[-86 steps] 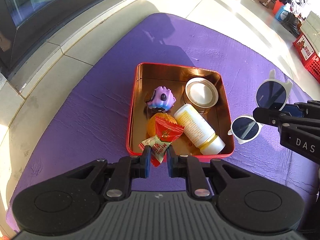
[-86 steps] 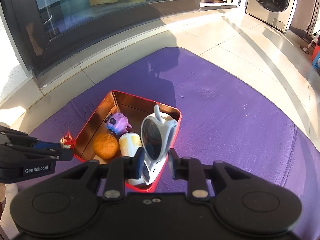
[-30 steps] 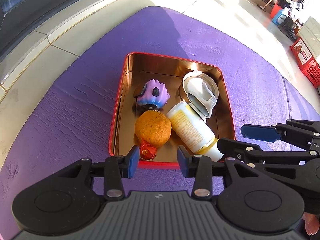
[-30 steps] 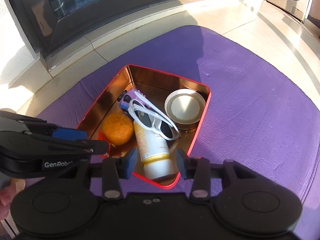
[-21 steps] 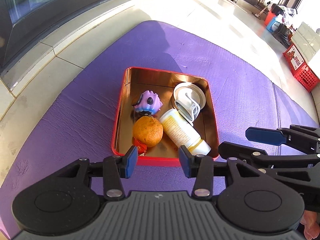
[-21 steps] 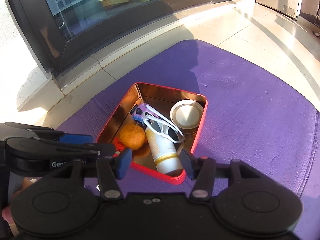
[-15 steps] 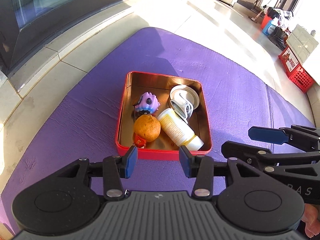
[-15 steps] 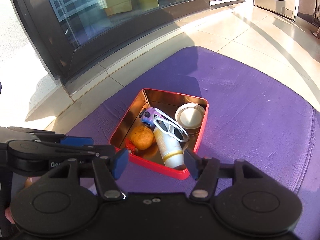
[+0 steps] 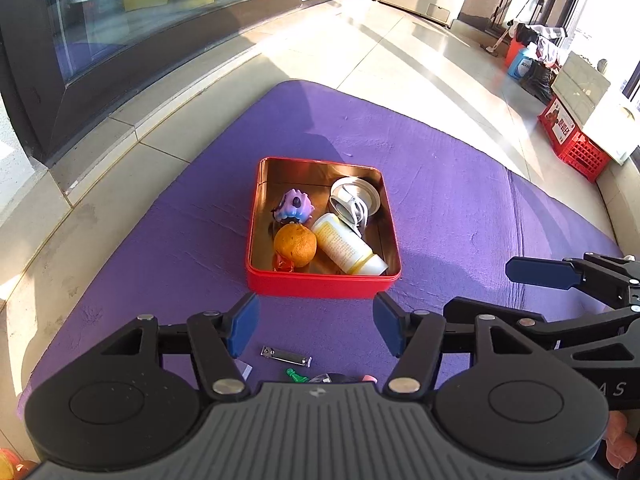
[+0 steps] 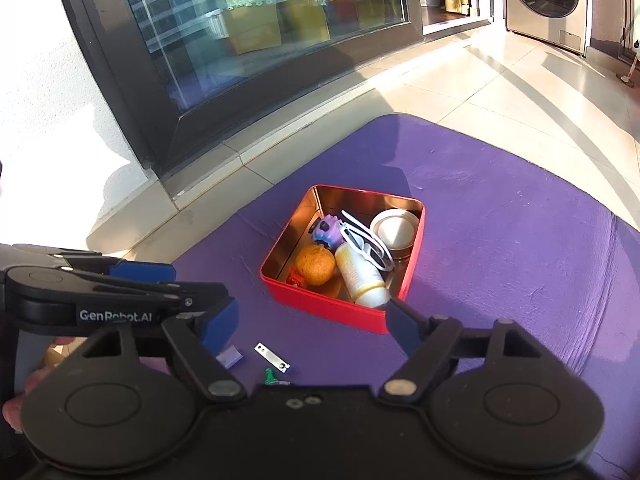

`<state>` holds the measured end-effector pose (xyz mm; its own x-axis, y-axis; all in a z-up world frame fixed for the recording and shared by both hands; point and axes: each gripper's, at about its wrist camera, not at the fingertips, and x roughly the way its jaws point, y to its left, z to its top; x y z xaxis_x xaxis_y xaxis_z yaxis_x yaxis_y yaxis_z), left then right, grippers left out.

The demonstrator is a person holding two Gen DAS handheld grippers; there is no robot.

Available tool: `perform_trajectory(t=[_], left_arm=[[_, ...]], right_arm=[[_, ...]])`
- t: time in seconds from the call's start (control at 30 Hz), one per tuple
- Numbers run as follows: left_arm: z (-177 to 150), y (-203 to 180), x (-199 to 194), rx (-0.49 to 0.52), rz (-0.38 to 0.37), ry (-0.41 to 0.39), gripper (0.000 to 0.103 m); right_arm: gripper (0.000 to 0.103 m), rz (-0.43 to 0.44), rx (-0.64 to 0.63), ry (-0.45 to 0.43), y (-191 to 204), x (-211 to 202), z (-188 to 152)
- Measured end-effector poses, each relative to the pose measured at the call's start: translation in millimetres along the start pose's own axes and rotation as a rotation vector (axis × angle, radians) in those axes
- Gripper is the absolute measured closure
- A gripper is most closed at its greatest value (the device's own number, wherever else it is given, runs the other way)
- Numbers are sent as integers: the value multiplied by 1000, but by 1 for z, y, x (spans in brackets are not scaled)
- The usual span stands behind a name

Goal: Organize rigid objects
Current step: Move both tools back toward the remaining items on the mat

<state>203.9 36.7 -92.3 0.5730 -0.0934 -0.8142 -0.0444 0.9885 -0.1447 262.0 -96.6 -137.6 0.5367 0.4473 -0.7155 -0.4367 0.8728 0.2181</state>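
Observation:
A red tin point(image 9: 320, 286) point(image 10: 320, 304) sits on the purple mat. It holds a purple toy point(image 9: 295, 206), an orange point(image 9: 295, 241), a red candy point(image 9: 283, 265), a yellow-white bottle point(image 9: 347, 249), a round lid point(image 9: 365, 194) and white sunglasses point(image 10: 368, 250). My left gripper point(image 9: 316, 326) is open and empty, back from the tin's near wall. My right gripper point(image 10: 310, 326) is open and empty, also near of the tin. A metal clip point(image 9: 285, 356) point(image 10: 272, 357) and a green piece point(image 9: 297, 376) point(image 10: 269, 376) lie on the mat between the fingers.
The purple mat point(image 9: 460, 208) lies on a tiled floor beside a dark window frame point(image 10: 132, 92). A washing machine point(image 10: 546, 2) stands at the far right. Red crates point(image 9: 572, 136) stand at the far right of the left wrist view.
Both grippers let go of the candy and the sunglasses into the tin, opened wider, and pulled back and up. The clip and green piece have come into view.

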Motion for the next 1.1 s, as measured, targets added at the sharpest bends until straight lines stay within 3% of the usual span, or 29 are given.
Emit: perform_trajectory(t=[0.13,0.3,0.43,0.8,1.1], left_arm=[[-8,2,-7,-12,17,-3,31],[-15,6,-9,-33,13,3,29],[-23,10,-9,-61,14,5,19],[-45,31,21,-123,53,76,19],[-68,46,65,-77,124,169,19]], right_arm=[[15,12,22,-2,2,-7,-9],[8,18,40,7,2,-11,-23],[0,19,51,6,2,-14,-35],[0,3,37,101,0,6,-74],[1,16,-58,206,10,42,-98]])
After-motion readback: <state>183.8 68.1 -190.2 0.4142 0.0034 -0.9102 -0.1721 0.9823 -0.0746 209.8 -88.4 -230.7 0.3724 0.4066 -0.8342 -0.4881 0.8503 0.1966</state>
